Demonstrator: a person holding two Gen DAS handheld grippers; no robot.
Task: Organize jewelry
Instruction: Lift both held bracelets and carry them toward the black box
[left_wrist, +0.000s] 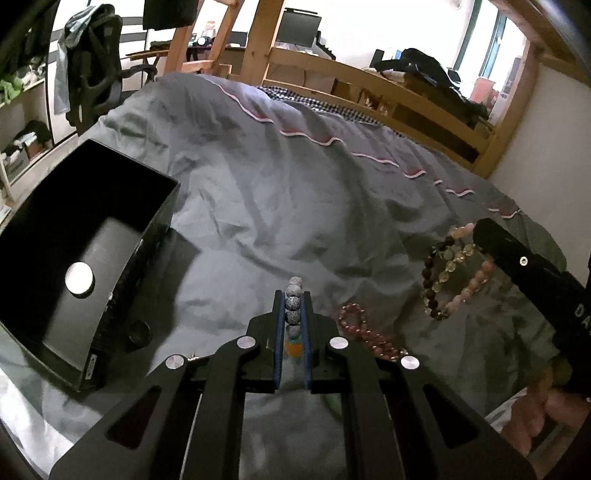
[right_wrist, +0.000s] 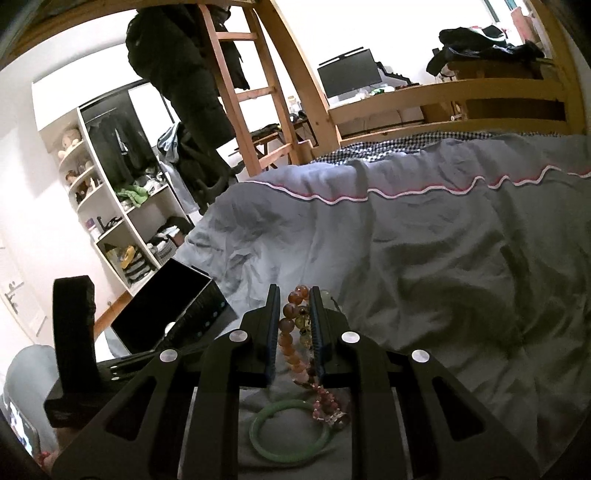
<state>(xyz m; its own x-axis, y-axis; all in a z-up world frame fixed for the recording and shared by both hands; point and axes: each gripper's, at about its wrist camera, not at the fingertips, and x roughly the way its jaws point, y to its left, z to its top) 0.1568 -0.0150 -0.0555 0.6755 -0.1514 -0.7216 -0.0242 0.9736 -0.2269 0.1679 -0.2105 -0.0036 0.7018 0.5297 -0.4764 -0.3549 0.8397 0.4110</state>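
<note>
Left claw (left_wrist: 293, 295): we clamp the speckled bracelet (left_wrist: 294, 300); carry level over the black box (left_wrist: 79, 258).
Right claw (right_wrist: 294, 295): we pinch the amber bracelet (right_wrist: 291, 332); lift slowly.

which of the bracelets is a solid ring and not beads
The green bangle, lying on the grey duvet below the right gripper: one smooth jade-coloured hoop, while every other bracelet is strung beads.

Blown-out window glare, fisheye-warped edges

Wrinkled matt cloth duvet (left_wrist: 295, 192), glossy green bangle (right_wrist: 288, 432), perhaps jade, matt black box (left_wrist: 74, 258).
</note>
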